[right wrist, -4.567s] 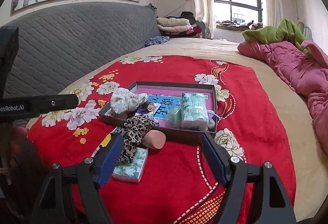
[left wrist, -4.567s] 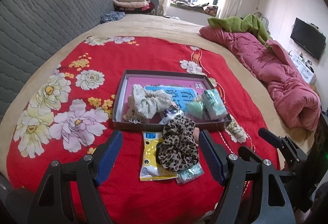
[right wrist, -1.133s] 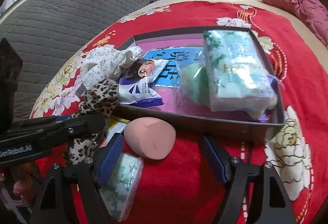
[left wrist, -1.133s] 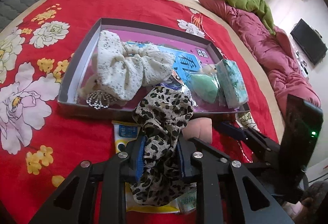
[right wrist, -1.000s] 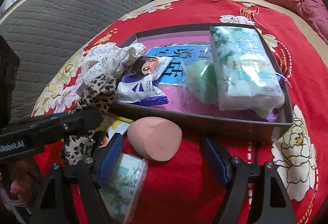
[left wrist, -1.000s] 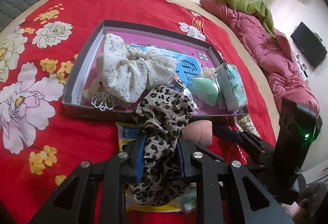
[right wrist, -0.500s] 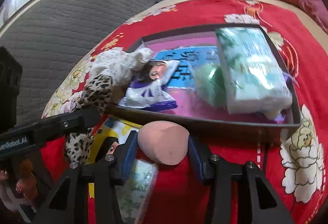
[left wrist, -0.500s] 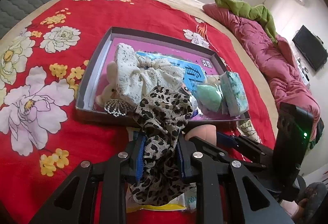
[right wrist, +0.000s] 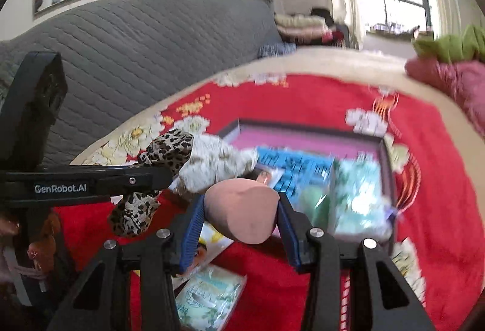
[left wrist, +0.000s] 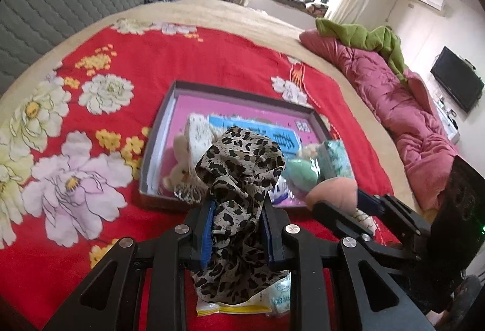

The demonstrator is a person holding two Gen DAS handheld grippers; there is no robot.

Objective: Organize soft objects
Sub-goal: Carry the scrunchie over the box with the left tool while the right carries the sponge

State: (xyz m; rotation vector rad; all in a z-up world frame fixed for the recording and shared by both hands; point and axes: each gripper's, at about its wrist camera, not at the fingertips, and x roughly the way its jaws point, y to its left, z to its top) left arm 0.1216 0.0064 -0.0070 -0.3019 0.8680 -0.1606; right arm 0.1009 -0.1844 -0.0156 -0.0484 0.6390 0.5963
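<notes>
Where a second ago my right gripper (right wrist: 239, 223) stood wide around the pink sponge (right wrist: 242, 214) on the red blanket (left wrist: 212, 58), its pads now pinch it, raised off the cloth. Left gripper (left wrist: 238, 228): narrow, clamped on the leopard scrunchie (left wrist: 242, 167), likewise lifted. Tray (left wrist: 242, 90): just ahead, already holding the cream scrunchie (left wrist: 197, 131), green sponge (left wrist: 300, 173), tissue pack (left wrist: 336, 158). Judgement: both items picked, carry and drop remain.

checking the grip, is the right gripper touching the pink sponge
Touching. The right wrist view shows the right gripper with both blue pads pressed against the sides of the pink sponge.
</notes>
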